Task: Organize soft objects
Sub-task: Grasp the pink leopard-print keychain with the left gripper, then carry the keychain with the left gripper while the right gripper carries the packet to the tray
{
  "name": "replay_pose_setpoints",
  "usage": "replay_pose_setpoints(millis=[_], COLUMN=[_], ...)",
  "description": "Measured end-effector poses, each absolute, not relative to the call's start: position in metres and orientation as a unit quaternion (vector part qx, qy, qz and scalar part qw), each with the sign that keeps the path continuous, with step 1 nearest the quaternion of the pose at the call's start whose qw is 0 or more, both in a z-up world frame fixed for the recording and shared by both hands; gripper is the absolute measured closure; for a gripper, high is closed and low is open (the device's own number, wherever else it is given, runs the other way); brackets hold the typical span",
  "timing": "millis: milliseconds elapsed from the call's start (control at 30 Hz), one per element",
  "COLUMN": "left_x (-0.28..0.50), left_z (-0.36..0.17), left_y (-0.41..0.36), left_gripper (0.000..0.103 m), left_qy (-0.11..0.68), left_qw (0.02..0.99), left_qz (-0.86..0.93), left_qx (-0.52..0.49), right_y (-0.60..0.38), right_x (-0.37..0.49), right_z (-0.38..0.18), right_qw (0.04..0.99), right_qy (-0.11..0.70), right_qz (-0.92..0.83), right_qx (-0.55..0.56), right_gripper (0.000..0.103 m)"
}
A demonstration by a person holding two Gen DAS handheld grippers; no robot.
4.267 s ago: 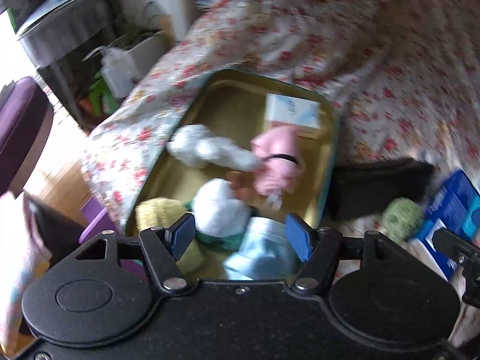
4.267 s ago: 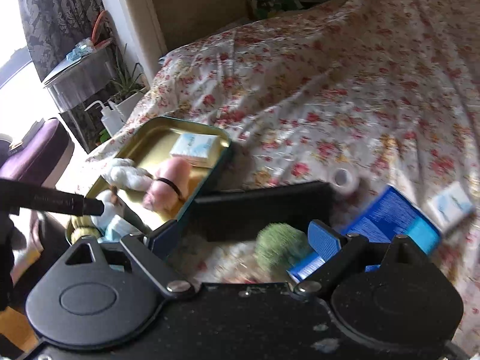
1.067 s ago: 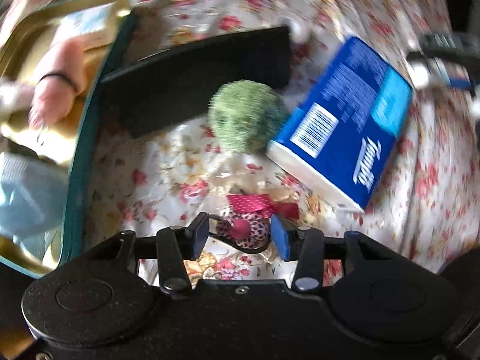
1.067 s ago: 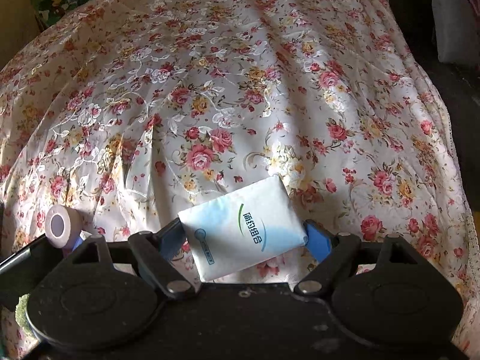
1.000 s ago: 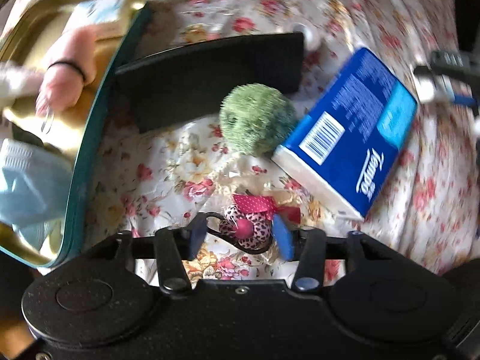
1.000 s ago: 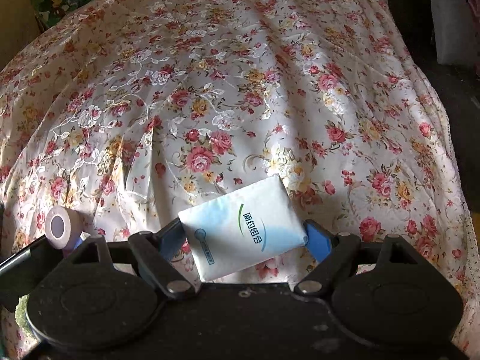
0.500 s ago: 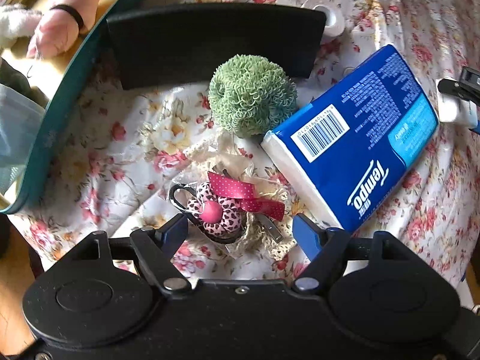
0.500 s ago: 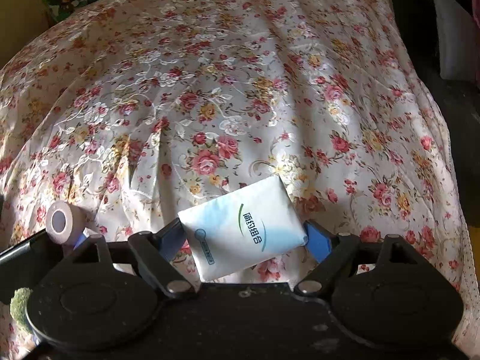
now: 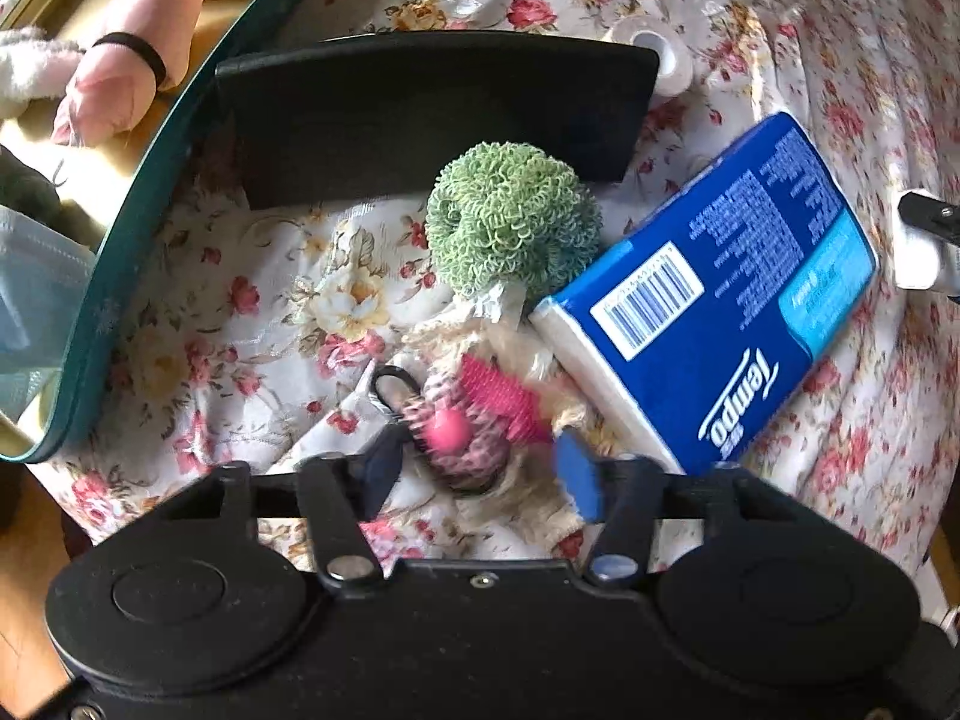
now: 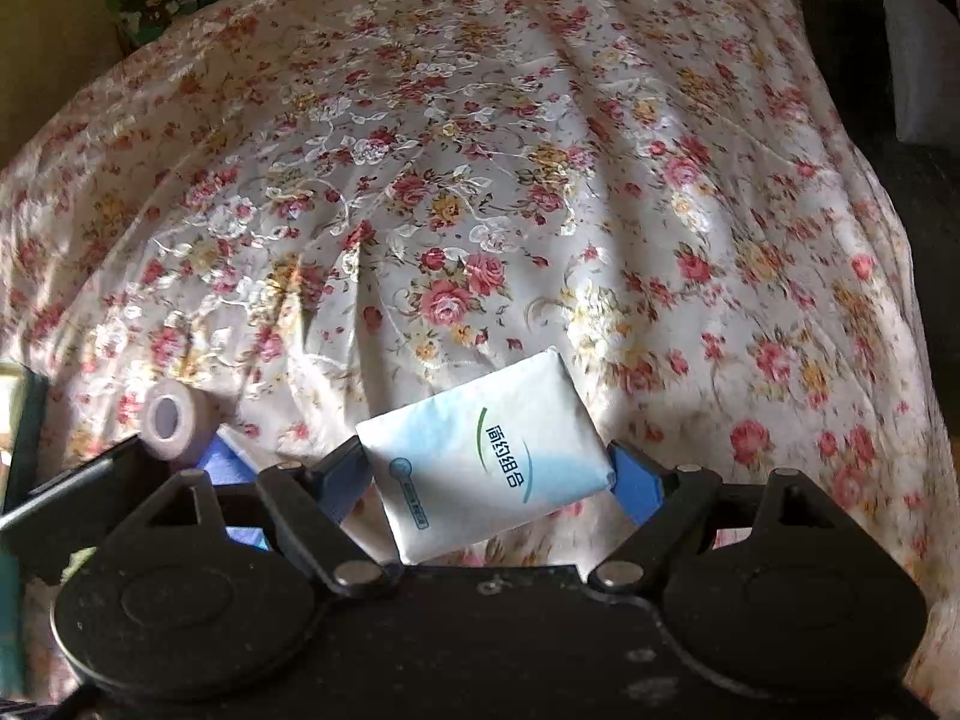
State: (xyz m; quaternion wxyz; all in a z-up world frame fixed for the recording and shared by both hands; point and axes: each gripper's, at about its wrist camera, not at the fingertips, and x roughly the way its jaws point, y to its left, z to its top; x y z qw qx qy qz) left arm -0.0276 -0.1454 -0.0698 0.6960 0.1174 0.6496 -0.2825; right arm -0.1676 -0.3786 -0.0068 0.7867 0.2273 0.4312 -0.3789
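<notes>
A leopard-print hair accessory (image 9: 456,432) with a pink bow and cream lace lies on the floral bedspread. My left gripper (image 9: 480,471) points down over it, its jaws closing, both pads against its sides; the picture is blurred there. Just beyond lie a green frilly ball (image 9: 510,228) and a blue Tempo tissue pack (image 9: 720,312). My right gripper (image 10: 489,480) is shut on a small white tissue packet (image 10: 486,450), held above the bedspread (image 10: 480,180).
A teal-rimmed tin (image 9: 150,162) at the left holds a pink soft toy (image 9: 132,54) and other soft things. A black flat piece (image 9: 420,114) lies behind the green ball. A tape roll (image 10: 174,420) sits left of the right gripper.
The left jaws stood wide half a second ago and have now closed in on the hair accessory, which has shifted and blurred. The right gripper and its packet have stayed put.
</notes>
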Motion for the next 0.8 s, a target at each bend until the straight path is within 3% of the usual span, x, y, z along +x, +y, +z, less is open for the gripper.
replay_pose_setpoints(millis=[400,667,800], left_x=[-0.030,-0.020,-0.017], left_z=[-0.065,-0.057,-0.063], left_y=[-0.120,-0.123,-0.130], left_gripper=[0.062,0.038,0.038], left_qy=[0.671,0.655,0.654], left_qw=[0.661,0.687,0.699], left_qz=[-0.315,-0.299,-0.277], left_qx=[0.117,0.092,0.088], right_y=[-0.307,-0.252,-0.235], right_x=[-0.215,-0.227,-0.229], right_z=[-0.012,-0.002,0.001], right_qw=[0.775,0.800,0.814], right_qy=[0.438,0.440,0.437], right_qz=[-0.335,-0.316,-0.312], right_qx=[0.308,0.260,0.221], right_gripper=[0.019,0.019,0.019])
